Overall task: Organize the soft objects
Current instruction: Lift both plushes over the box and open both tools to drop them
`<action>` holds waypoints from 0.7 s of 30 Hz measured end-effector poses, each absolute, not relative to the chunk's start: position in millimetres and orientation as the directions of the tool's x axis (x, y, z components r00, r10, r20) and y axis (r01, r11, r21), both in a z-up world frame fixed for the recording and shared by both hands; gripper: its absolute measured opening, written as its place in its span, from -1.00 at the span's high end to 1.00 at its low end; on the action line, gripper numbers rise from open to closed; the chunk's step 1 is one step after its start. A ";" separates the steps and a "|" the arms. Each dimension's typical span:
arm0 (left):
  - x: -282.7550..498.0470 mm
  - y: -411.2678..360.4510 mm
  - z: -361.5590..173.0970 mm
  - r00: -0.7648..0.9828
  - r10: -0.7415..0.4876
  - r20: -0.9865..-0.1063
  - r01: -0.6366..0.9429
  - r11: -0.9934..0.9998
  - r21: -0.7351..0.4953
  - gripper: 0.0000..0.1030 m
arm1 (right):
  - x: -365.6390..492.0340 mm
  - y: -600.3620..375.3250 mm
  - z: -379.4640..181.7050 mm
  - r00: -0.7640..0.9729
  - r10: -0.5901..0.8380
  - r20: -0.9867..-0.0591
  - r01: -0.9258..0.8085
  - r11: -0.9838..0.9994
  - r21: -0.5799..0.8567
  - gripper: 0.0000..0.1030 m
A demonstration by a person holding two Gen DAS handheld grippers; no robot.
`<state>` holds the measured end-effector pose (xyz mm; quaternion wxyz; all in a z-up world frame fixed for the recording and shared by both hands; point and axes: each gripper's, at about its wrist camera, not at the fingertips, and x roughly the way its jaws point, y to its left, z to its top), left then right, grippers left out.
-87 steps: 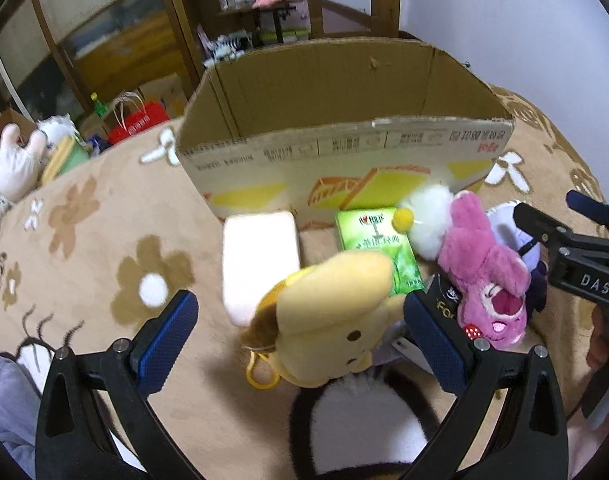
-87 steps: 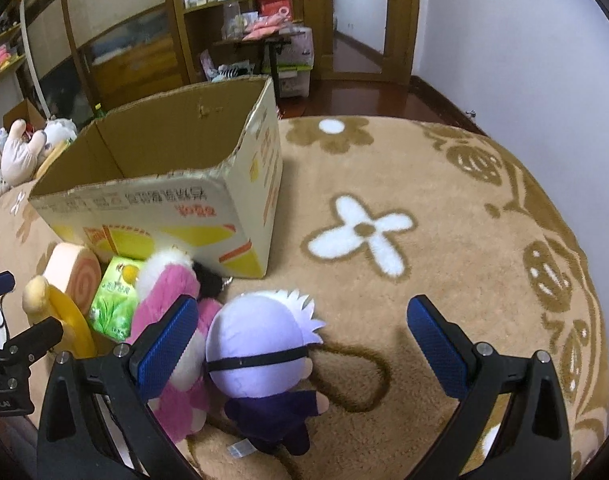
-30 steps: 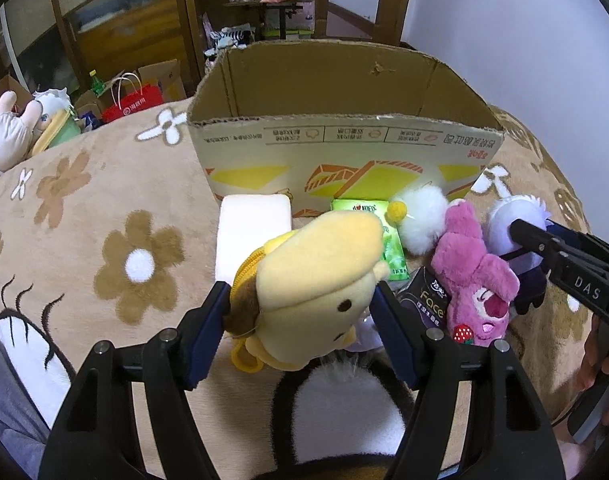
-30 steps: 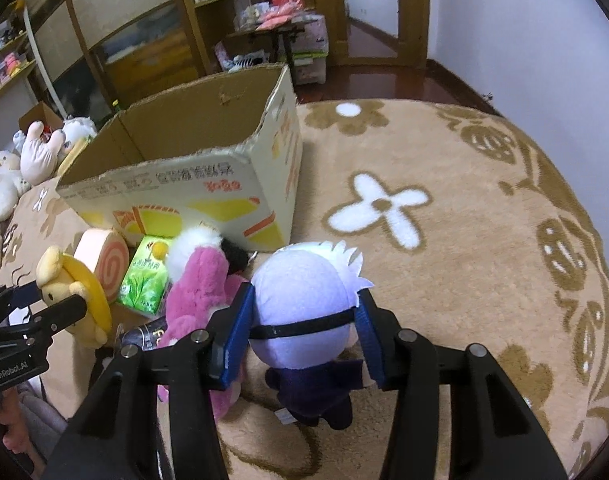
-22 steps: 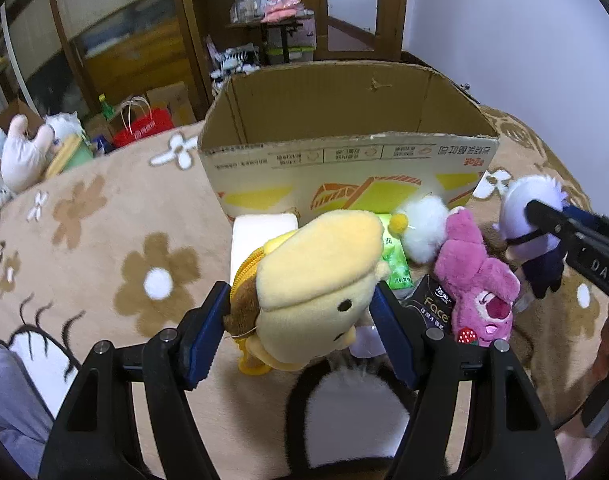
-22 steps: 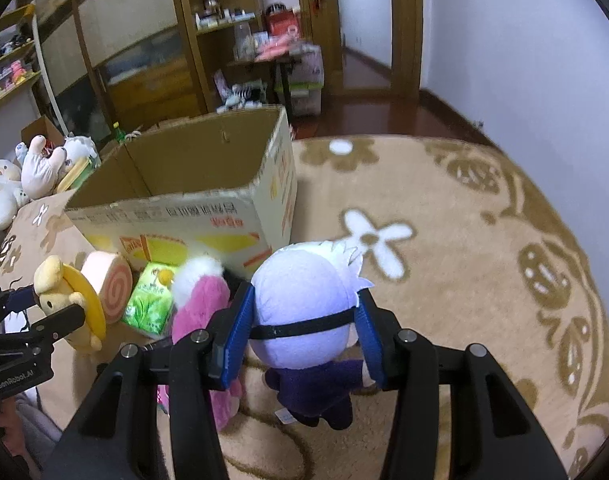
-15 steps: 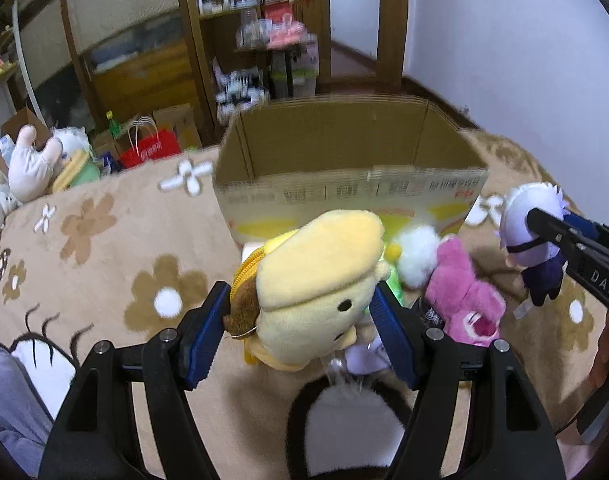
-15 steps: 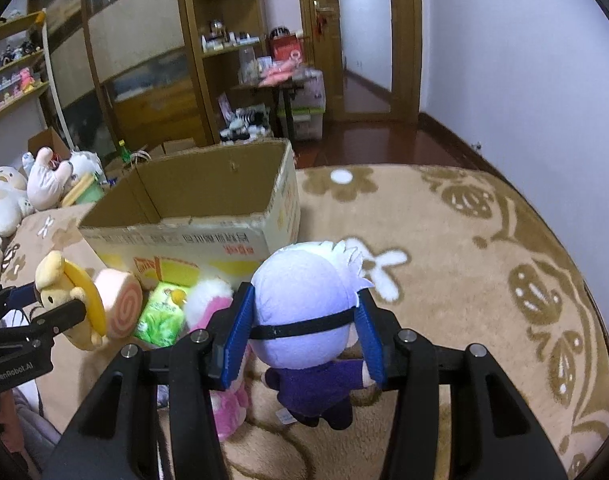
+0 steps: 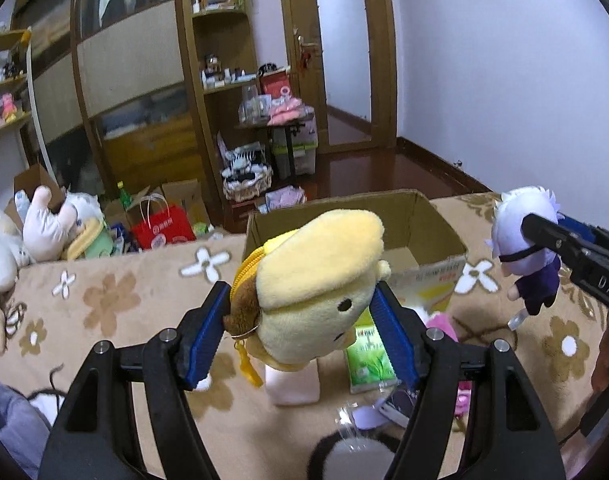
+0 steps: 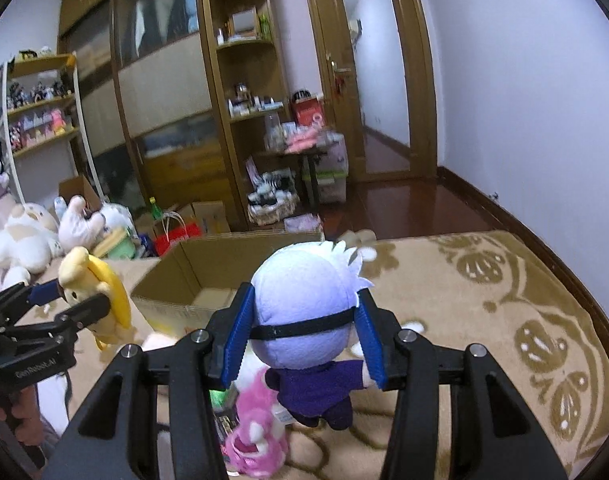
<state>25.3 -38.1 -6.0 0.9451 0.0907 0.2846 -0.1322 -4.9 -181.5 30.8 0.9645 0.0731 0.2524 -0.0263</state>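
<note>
Beige plush carpet (image 10: pixel 484 280) with brown and white flowers covers surface; wooden shelves and door behind, dark wood floor past far carpet edge. Open brown cardboard box (image 9: pixel 432 216) just ahead, between both tongs. Left gripper (image 9: pixel 300 320) clenched on yellow plush dog toy (image 9: pixel 316 280). Right gripper (image 10: pixel 304 328) clenched on white-haired plush doll in purple clothes (image 10: pixel 304 300). Pink plush toy (image 10: pixel 256 432) and green soft pack (image 9: pixel 368 356) lie below tongs. Carpet right of right gripper is free.

Left gripper (image 9: pixel 300 316), right gripper (image 10: pixel 302 336) clamped, raised.
</note>
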 end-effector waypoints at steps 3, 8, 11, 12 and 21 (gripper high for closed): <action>32.3 -38.8 1.8 0.814 -0.204 -0.544 0.304 0.947 0.101 -0.36 | 1.1 -181.7 39.7 0.887 -0.005 -0.461 0.074 0.989 0.132 -0.01; 50.9 -43.4 9.5 0.836 -0.202 -0.511 0.311 0.940 0.137 -0.36 | 15.9 -178.6 53.0 0.907 0.020 -0.421 0.043 0.989 0.139 -0.01; 64.3 -48.6 13.8 0.849 -0.194 -0.491 0.309 0.937 0.163 -0.36 | 26.5 -175.5 57.4 0.914 0.035 -0.403 0.024 0.990 0.142 -0.01; 69.2 -49.7 14.9 0.851 -0.194 -0.487 0.309 0.936 0.167 -0.36 | 30.6 -174.2 58.1 0.916 0.039 -0.399 0.019 0.990 0.140 -0.01; 110.7 -55.1 5.6 0.835 -0.191 -0.515 0.313 0.936 0.161 -0.36 | 69.6 -167.6 50.8 0.918 0.063 -0.391 -0.003 0.989 0.151 -0.01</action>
